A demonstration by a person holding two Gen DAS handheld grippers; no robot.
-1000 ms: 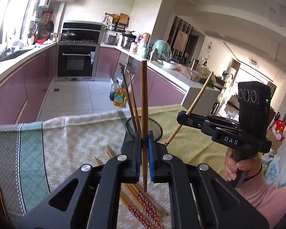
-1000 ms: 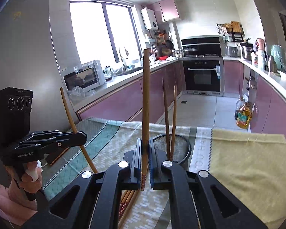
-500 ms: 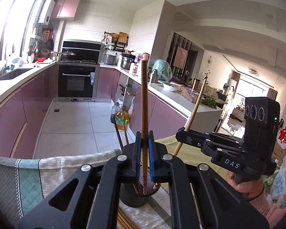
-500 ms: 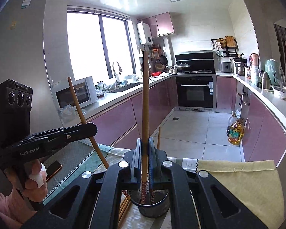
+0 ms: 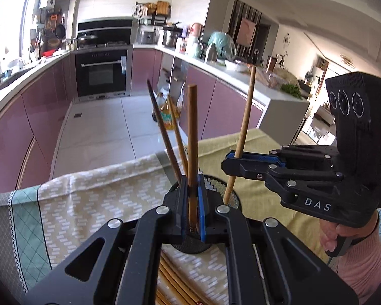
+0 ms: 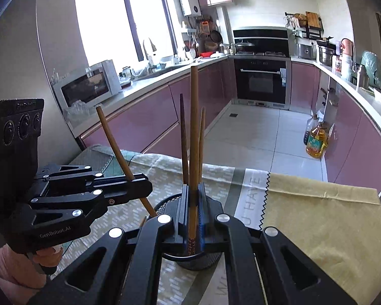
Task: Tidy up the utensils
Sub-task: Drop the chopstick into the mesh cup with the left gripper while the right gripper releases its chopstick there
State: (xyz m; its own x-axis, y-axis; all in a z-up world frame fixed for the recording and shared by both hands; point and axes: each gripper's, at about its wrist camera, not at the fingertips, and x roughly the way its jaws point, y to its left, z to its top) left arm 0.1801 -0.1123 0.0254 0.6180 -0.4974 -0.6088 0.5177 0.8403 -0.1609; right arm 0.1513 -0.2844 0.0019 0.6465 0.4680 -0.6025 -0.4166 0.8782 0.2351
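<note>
My left gripper [image 5: 192,200] is shut on a wooden chopstick [image 5: 192,137], held upright with its tip down in the black mesh holder [image 5: 227,190]. My right gripper [image 6: 193,212] is shut on another wooden chopstick [image 6: 193,132], also upright over the same holder [image 6: 198,258]. Each gripper shows in the other's view: the right one [image 5: 232,156] and the left one [image 6: 146,185]. Two chopsticks [image 5: 165,132] stand in the holder, also in the right wrist view [image 6: 183,137]. Several loose chopsticks [image 5: 175,287] lie on the cloth below my left gripper.
A patterned tablecloth [image 5: 94,198] and a yellow cloth [image 6: 317,218] cover the table. Beyond its far edge lie the kitchen floor, purple cabinets [image 6: 149,122] and an oil bottle [image 6: 315,139].
Both grippers have come down with their chopsticks, whose tips now sit lower in the holder. The views have tilted down towards the table.
</note>
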